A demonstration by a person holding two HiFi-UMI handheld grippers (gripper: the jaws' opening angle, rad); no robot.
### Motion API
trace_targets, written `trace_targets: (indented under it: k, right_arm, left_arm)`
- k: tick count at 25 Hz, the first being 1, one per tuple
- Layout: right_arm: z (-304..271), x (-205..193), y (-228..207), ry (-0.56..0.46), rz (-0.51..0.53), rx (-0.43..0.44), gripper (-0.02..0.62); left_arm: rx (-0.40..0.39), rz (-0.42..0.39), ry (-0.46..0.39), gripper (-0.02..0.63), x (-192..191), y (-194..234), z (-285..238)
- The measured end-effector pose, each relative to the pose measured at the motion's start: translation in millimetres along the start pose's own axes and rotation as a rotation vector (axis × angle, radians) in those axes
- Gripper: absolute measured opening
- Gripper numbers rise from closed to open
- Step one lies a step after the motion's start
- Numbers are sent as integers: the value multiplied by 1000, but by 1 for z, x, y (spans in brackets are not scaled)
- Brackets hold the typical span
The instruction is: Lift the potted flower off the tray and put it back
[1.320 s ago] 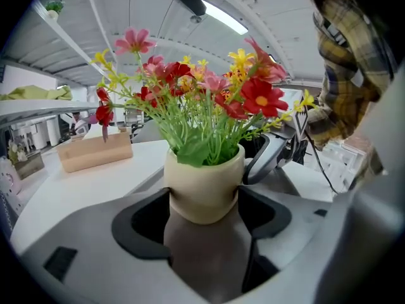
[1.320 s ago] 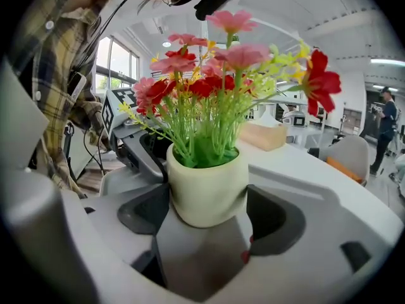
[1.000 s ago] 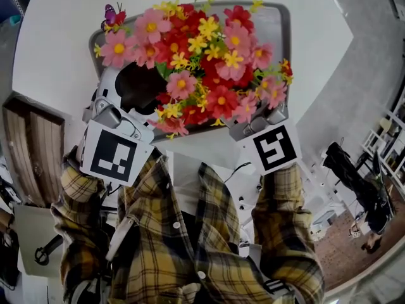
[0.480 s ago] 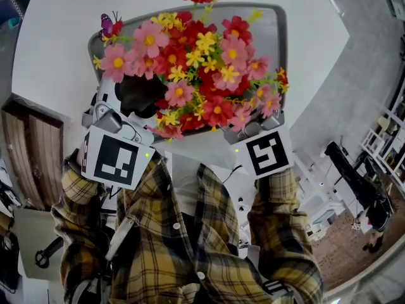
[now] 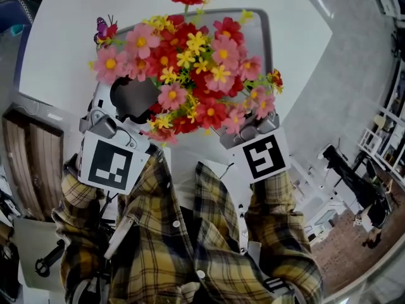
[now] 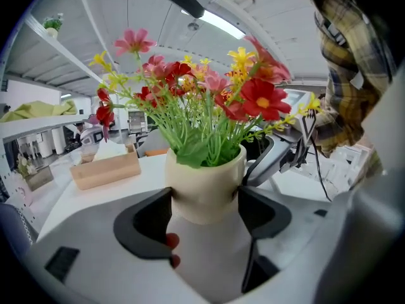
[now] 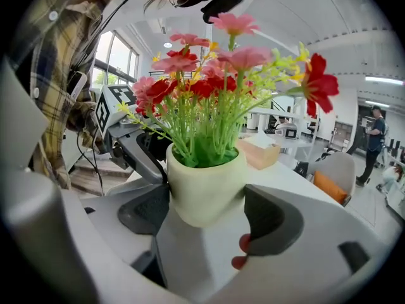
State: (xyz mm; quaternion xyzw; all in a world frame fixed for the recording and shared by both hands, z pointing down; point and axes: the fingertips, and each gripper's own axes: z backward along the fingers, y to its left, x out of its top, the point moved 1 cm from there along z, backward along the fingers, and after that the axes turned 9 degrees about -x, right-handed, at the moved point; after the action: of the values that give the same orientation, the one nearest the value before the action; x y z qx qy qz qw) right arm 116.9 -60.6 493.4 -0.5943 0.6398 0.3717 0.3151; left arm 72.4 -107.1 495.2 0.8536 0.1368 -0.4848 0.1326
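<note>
The cream ceramic pot [image 6: 205,182] is clamped from both sides: the left gripper [image 6: 204,206] presses its jaws on the 9 o'clock side, the right gripper [image 7: 209,211] on the 3 o'clock side. It hangs over the grey rectangular tray [image 5: 258,35], which lies toward 12 o'clock on the white round table [image 5: 69,24]; the blooms hide any gap beneath. The lift likely goes best with both grips level and moving together, so nothing tips. The pot holds pink, red and yellow flowers [image 5: 190,68] on green stems.

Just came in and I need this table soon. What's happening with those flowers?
A person holds a gripper in each hand. The left gripper and the right gripper are both clamped on the cream pot of the potted flower from opposite sides, over the grey tray. Whether the pot has left the tray can't be told.
</note>
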Motion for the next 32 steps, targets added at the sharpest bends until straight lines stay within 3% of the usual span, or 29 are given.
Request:
trace_targets:
  k: [3, 8, 11, 21, 32]
  right_arm:
    - [1, 15, 4, -19, 15, -9, 357]
    - [55, 104, 15, -70, 69, -41, 357]
    - [88, 137, 22, -92, 106, -60, 357]
    - [120, 167, 24, -139, 173, -87, 357]
    - [164, 197, 52, -215, 132, -118, 357]
  left_arm:
    - [16, -15, -18, 324, 7, 2, 13]
    - [47, -55, -57, 324, 85, -13, 81]
    - [69, -93, -75, 324, 118, -31, 108]
    - [104, -121, -108, 324, 150, -48, 128]
    - [101, -176, -141, 324, 177, -86, 167]
